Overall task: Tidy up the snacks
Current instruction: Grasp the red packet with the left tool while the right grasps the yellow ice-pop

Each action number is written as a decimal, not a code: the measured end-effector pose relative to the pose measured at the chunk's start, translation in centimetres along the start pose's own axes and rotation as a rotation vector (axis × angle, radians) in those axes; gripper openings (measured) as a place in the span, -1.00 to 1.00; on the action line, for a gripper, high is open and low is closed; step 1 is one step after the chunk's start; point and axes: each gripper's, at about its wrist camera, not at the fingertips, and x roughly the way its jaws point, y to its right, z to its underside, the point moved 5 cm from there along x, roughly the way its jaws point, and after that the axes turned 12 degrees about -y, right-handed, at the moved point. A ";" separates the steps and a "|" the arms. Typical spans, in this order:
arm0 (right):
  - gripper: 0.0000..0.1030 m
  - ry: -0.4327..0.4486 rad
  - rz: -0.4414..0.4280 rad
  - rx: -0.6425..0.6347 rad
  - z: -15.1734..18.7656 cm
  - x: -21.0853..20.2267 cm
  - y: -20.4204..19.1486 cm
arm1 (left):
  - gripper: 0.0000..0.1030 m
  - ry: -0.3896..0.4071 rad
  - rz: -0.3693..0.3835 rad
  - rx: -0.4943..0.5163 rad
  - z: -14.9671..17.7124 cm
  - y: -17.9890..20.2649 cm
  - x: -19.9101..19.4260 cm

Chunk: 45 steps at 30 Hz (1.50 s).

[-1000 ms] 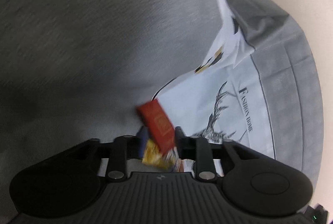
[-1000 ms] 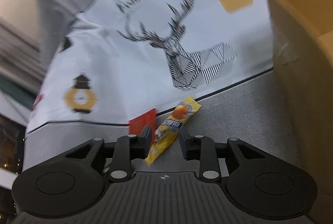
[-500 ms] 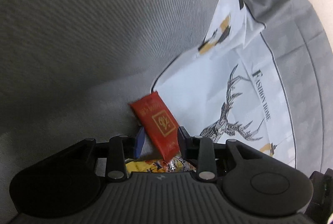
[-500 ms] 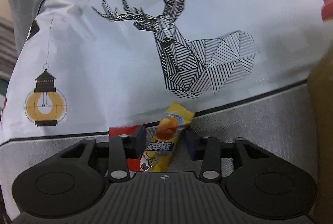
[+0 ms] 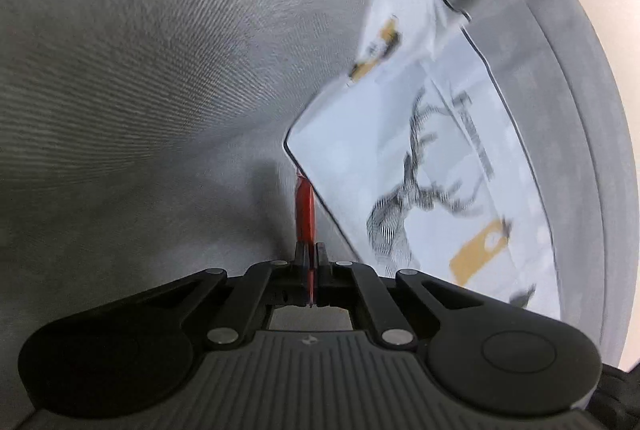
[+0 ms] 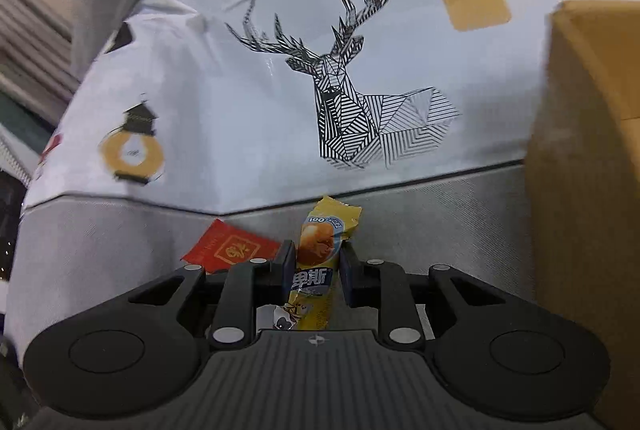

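Left wrist view: the left tool [image 5: 311, 258] is pressed together, pinching a red packet [image 5: 305, 208] seen edge-on, so its face cannot be read. Beyond it lies grey fabric [image 5: 152, 78], and to the right a white printed cloth [image 5: 424, 166], its deer motif blurred. A pale wall [image 5: 600, 10] fills the upper right corner.

Right wrist view: the right tool [image 6: 314, 260] pinches a yellow snack stick [image 6: 318, 254]; its lower end is hidden behind the tool body. Just left, a red sachet [image 6: 230, 249] lies on the grey fabric [image 6: 440, 214], partly covered by the tool. A cardboard box [image 6: 584, 150] is cut off at the right edge. The printed cloth [image 6: 256, 102] covers the surface behind.
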 end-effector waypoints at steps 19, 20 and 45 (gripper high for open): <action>-0.50 -0.008 -0.003 -0.416 22.9 -8.0 -1.7 | -0.99 -0.251 -0.101 0.320 9.1 -4.0 -10.3; -0.50 -0.018 0.025 -0.427 23.3 -7.1 -1.6 | -0.99 -0.258 -0.138 0.330 9.2 -4.2 -9.8; -0.04 -0.095 0.185 -0.418 23.7 -3.5 0.9 | 0.38 -0.344 -0.434 0.609 13.9 -2.6 -4.8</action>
